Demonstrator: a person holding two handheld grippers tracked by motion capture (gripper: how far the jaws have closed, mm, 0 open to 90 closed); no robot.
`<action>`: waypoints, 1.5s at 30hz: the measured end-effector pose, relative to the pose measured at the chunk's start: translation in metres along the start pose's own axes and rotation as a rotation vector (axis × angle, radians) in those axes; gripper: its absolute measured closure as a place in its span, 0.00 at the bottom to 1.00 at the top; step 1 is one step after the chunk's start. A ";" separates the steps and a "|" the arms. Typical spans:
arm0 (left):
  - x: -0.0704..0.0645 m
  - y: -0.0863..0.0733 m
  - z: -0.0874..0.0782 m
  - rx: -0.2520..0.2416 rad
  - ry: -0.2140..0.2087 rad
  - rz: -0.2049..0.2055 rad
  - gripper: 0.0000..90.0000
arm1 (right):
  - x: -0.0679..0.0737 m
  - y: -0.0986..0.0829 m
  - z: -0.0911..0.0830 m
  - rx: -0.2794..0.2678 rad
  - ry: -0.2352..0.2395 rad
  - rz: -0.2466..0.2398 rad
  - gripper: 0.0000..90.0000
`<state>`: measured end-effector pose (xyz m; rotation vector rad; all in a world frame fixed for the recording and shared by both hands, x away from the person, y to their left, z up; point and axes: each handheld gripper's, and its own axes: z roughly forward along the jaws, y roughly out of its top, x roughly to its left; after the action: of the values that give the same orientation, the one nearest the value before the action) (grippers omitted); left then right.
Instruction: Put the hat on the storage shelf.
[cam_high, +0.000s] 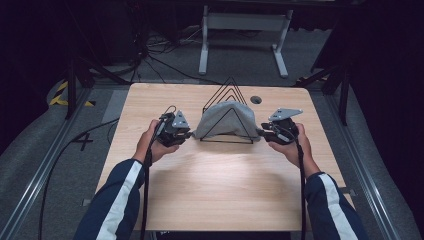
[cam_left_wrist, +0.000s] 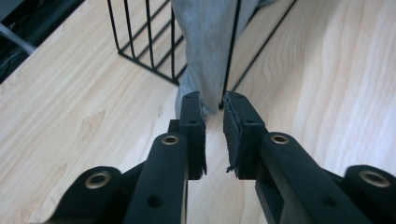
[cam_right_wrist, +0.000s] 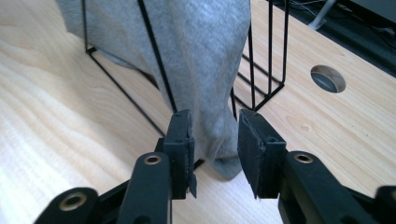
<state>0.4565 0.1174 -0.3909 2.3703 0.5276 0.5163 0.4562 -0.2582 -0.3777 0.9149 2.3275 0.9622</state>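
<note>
A grey cloth (cam_high: 225, 120) hangs draped over a black triangular wire rack (cam_high: 230, 86) at the middle of the wooden table (cam_high: 220, 185). My left gripper (cam_high: 189, 134) sits at the cloth's left end. In the left gripper view its jaws (cam_left_wrist: 212, 100) stand a narrow gap apart with bare wood between them, and the cloth's hanging end (cam_left_wrist: 201, 56) lies just past the tips beside a rack wire (cam_left_wrist: 149, 46). At the cloth's right end, my right gripper (cam_high: 261, 132) is open, and the cloth's lower corner (cam_right_wrist: 205, 70) hangs between its tips (cam_right_wrist: 215, 119), unclamped.
A round cable hole (cam_high: 256, 99) lies in the table behind the rack, also visible in the right gripper view (cam_right_wrist: 328, 78). A white stand (cam_high: 242, 22) and cables lie on the floor beyond the far edge. The near half of the table is bare wood.
</note>
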 end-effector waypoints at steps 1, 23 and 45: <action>-0.002 -0.002 -0.002 0.004 0.003 0.008 0.84 | 0.000 -0.002 -0.003 0.004 0.001 -0.007 0.71; -0.029 -0.068 -0.056 0.063 0.001 0.049 0.59 | 0.010 -0.048 -0.046 0.050 -0.001 -0.081 0.59; -0.056 -0.154 -0.065 0.071 -0.056 -0.099 0.37 | 0.010 -0.165 -0.079 0.058 0.024 0.080 0.41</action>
<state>0.3414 0.2321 -0.4601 2.4043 0.6435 0.3911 0.3342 -0.3734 -0.4509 1.0326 2.3657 0.9466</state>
